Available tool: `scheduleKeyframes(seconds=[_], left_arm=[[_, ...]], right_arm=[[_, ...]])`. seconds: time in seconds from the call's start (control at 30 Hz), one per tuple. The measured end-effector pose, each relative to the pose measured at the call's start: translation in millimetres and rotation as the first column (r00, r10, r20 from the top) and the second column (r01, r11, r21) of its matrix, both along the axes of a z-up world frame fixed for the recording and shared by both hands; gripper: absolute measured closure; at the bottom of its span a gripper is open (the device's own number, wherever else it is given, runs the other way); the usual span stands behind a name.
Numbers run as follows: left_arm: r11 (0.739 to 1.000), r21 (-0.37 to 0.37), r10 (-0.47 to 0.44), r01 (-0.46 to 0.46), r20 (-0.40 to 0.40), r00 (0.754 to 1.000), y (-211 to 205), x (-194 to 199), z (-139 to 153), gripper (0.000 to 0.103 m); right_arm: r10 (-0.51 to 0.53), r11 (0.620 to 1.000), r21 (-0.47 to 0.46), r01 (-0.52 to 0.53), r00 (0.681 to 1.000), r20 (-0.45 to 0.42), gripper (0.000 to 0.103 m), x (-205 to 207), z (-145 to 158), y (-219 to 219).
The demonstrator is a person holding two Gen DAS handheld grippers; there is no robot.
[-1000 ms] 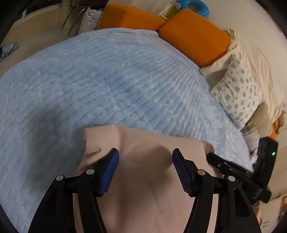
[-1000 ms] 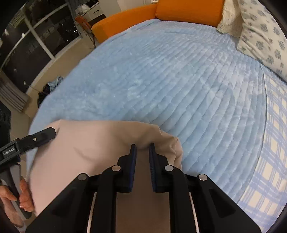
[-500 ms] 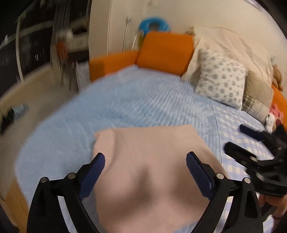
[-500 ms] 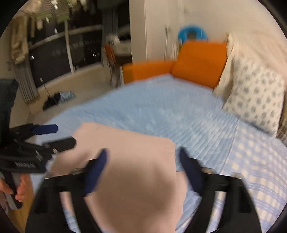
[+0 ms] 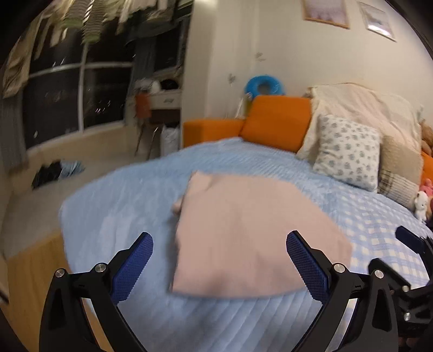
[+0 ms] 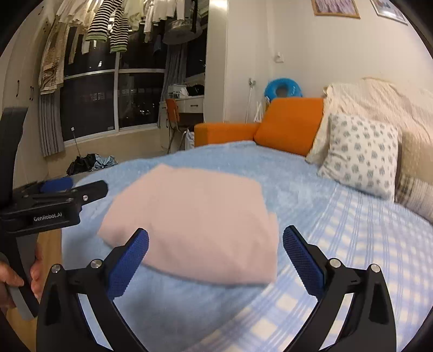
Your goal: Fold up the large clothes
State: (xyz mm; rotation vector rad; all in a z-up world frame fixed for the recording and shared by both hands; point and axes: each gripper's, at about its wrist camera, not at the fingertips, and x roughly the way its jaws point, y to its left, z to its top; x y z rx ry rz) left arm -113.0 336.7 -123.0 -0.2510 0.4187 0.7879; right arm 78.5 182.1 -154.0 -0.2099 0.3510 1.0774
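A bed (image 6: 311,205) is covered by a light blue quilted blanket (image 5: 140,195), with a blue-and-white checked sheet (image 6: 365,232) at its right side; orange cushions (image 6: 289,124) and a patterned pillow (image 6: 360,154) are set at the far edge; pale walls (image 6: 324,48) are hung with framed pictures (image 6: 335,7); dark night windows (image 6: 89,105) are seen at left, with laundry (image 6: 108,24) hung above; a blue ring (image 6: 282,88) is seen behind the cushions.

Bare blue blanket (image 5: 130,205) surrounds the folded pink garment (image 5: 243,232); pillows (image 6: 360,154) block the far right side.
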Motion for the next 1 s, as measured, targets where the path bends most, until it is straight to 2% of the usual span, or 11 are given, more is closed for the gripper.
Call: scheduleKeyframes(seconds=[0.2,0.33,0.43,0.53,0.7,0.87,1.0], left_arm=[[0.998,-0.027,0.06,-0.062,-0.063,0.996,5,-11,-45,0.003],[0.998,-0.005,0.065,-0.066,-0.084,0.994,2,-13,-60,0.003],[0.999,-0.016,0.045,-0.047,-0.108,0.993,1,-7,-68,0.003],[0.999,-0.019,0.027,-0.029,-0.109,0.994,-1,-2,-71,0.003],[0.999,0.014,0.037,-0.036,-0.055,0.998,-7,-3,-67,0.003],[0.999,-0.027,0.031,-0.032,-0.032,0.999,1,0,-65,0.003],[0.999,-0.029,0.015,-0.016,-0.031,0.999,6,6,-64,0.003]], right_arm=[[-0.045,0.999,-0.012,0.045,0.999,-0.029,0.005,-1,-27,-10],[-0.056,0.998,-0.01,0.055,0.997,-0.052,0.005,1,-37,-15],[-0.062,0.998,-0.013,0.062,0.996,-0.065,0.005,0,-47,-16],[-0.059,0.998,-0.019,0.058,0.996,-0.071,0.005,-1,-54,-14],[-0.052,0.998,-0.022,0.051,0.997,-0.05,0.005,-5,-56,-13],[-0.049,0.999,-0.016,0.048,0.998,-0.04,0.005,-6,-54,-12],[-0.05,0.999,-0.008,0.05,0.998,-0.034,0.005,-6,-53,-11]])
